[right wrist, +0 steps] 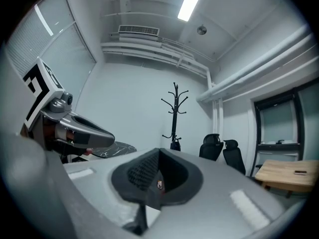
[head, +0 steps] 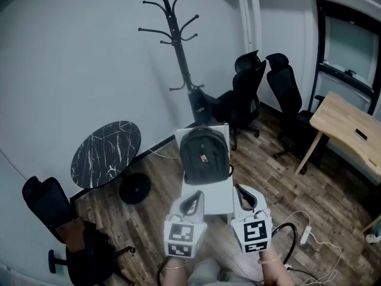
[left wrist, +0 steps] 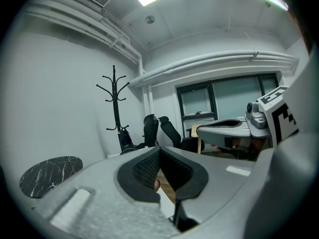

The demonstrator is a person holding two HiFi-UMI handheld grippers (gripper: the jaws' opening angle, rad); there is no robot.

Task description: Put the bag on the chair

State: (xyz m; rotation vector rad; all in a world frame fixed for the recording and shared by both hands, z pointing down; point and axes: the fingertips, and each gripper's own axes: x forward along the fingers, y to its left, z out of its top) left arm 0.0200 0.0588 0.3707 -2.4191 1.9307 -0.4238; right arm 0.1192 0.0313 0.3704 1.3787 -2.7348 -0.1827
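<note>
A dark grey backpack stands upright on a white chair, leaning against its backrest, in the middle of the head view. My left gripper and right gripper hover side by side just in front of the chair seat, short of the bag. Both are shut with nothing between the jaws. In the left gripper view the closed jaws fill the foreground, with the right gripper beside them. The right gripper view shows its own shut jaws and the left gripper at the left.
A black coat rack stands by the wall behind the chair. A round marble table is to the left, black office chairs at the back right and one near left. A wooden desk and floor cables lie right.
</note>
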